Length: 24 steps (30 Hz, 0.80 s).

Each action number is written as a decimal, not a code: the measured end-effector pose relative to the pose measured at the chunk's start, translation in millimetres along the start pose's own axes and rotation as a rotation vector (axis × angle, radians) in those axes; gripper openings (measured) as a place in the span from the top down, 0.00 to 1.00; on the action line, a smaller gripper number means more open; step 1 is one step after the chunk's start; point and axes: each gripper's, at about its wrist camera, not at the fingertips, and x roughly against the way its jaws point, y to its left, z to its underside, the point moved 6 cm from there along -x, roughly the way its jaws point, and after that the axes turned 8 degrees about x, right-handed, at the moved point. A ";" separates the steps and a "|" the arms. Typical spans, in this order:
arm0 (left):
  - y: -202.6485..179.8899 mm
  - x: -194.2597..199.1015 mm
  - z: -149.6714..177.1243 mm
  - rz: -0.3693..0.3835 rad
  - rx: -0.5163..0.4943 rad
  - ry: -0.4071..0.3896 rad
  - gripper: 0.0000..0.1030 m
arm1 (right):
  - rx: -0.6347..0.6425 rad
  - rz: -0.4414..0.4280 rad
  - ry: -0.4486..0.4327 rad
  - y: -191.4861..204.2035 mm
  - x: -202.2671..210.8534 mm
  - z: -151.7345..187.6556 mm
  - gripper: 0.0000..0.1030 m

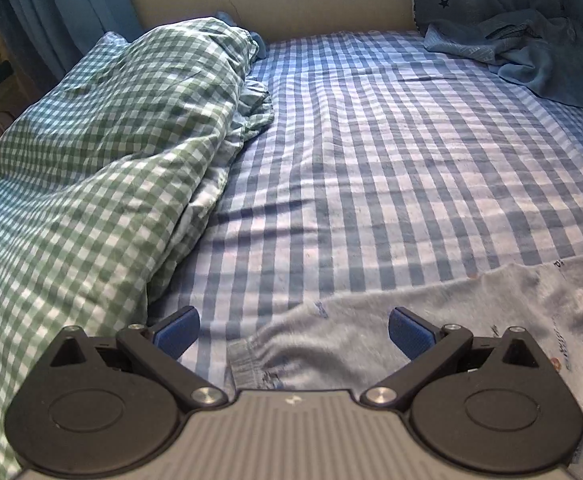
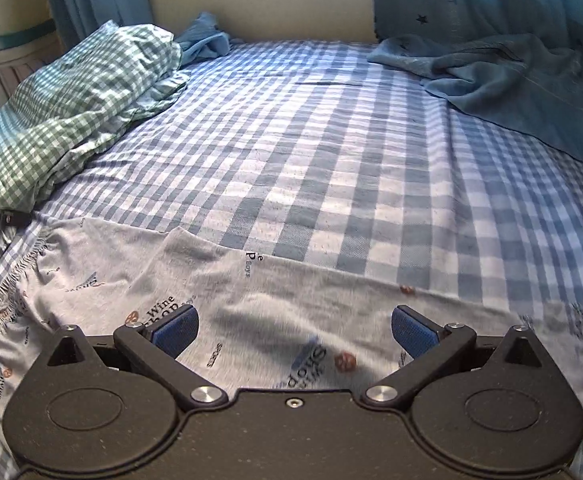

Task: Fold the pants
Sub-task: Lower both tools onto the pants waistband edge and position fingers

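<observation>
Lying flat on the near part of the bed (image 2: 331, 140), the pants (image 2: 251, 300) are pale grey with small printed words and orange spots, spread across the blue-and-white checked sheet (image 1: 371, 140). In the right wrist view the gathered waistband (image 2: 15, 276) sits at the left edge of the garment and the cloth runs off to the right. In the left wrist view a ribbed leg cuff (image 1: 243, 364) lies between the fingers, with the rest of the pants trailing away to the right. The left gripper (image 1: 293, 330) hangs just above that cuff with its blue pads (image 1: 409, 330) spread wide and nothing between them. The right gripper (image 2: 294, 332) hangs over the middle of the pants, its pads (image 2: 175, 332) likewise wide apart and empty. A green checked duvet (image 1: 91, 160) is heaped along the left side of the bed. A crumpled blue blanket (image 2: 511, 84) lies at the far right corner, below a blue curtain with dark stars (image 2: 471, 0). A beige wall (image 2: 291, 12) stands behind the head of the bed.
</observation>
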 end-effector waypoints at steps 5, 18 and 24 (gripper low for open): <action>11.8 -41.6 -8.1 0.148 -0.165 0.048 0.00 | 0.085 -0.086 0.026 -8.5 -48.0 -17.4 0.00; -0.8 -123.8 16.7 0.192 -0.388 0.237 0.30 | 0.153 -0.252 0.142 -20.9 -107.9 -33.7 0.14; 3.5 -121.7 20.2 0.263 -0.287 0.300 0.74 | 0.255 -0.199 0.149 -10.8 -104.9 -28.9 0.39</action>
